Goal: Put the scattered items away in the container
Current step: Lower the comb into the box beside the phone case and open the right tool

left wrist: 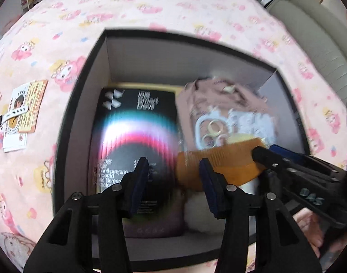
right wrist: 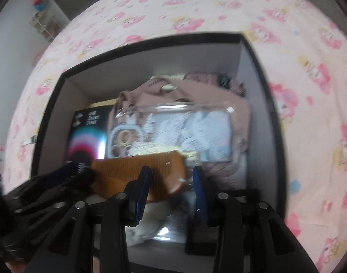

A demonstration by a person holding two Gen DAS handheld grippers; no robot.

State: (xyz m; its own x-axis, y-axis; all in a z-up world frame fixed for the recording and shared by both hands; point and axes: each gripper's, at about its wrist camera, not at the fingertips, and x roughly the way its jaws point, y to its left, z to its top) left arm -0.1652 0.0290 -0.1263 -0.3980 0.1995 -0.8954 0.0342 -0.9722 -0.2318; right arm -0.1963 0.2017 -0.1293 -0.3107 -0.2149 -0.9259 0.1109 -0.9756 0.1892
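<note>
A black box with grey inner walls (left wrist: 87,95) (right wrist: 259,104) stands on a pink cartoon bedsheet. Inside lie a black screen-protector package (left wrist: 137,136) (right wrist: 87,132), a pink cloth (left wrist: 221,100) (right wrist: 196,91), a clear phone case (left wrist: 230,125) (right wrist: 173,127) and an orange comb (left wrist: 218,166) (right wrist: 139,173). My left gripper (left wrist: 174,179) is open over the box, with the comb just beyond its right finger. My right gripper (right wrist: 171,182) is open, its jaws either side of the comb's right end; it shows in the left wrist view (left wrist: 264,150) with its fingertips at the comb.
A white smartwatch (left wrist: 9,116) lies on printed cards (left wrist: 23,111) on the sheet left of the box. A grey sofa (left wrist: 314,29) stands beyond the bed at the right. A shelf (right wrist: 43,22) stands by the far wall.
</note>
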